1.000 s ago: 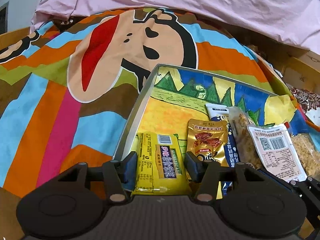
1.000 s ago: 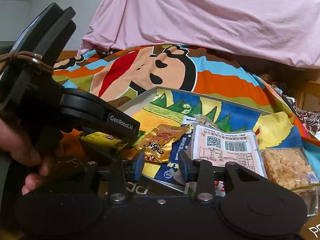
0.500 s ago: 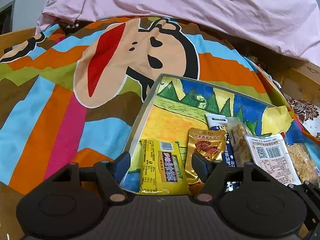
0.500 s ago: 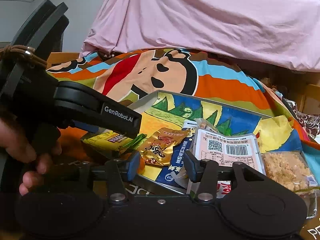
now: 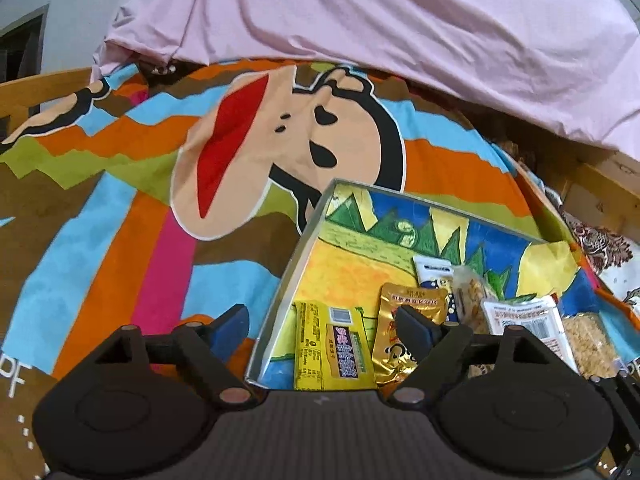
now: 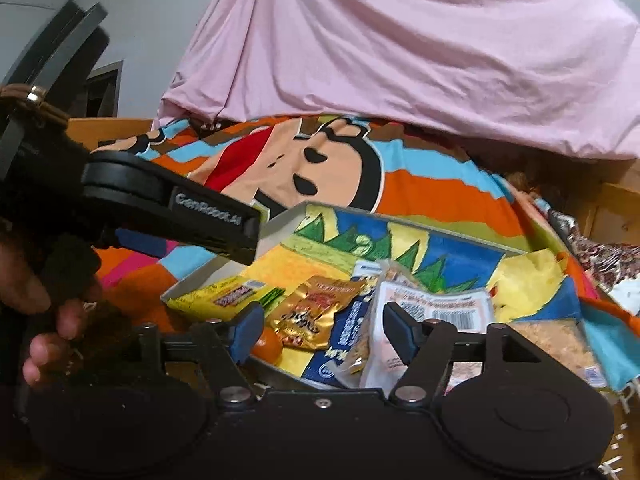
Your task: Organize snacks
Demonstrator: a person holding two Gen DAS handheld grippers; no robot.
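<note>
Opening both jaws, we hold nothing: yellow packet (image 5: 334, 350) lies flat in the tray (image 5: 280, 300) ahead of the left gripper (image 5: 326, 326), white-label pouch (image 6: 434, 312) among the row just ahead of the right gripper (image 6: 322, 332), so packets sit side by side.

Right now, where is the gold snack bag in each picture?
Left wrist view: the gold bag lies low and right of centre in the tray, just right of the yellow bar.
Right wrist view: the gold bag lies just below centre, again right of the yellow bar.
Shared landmark: the yellow bar.
</note>
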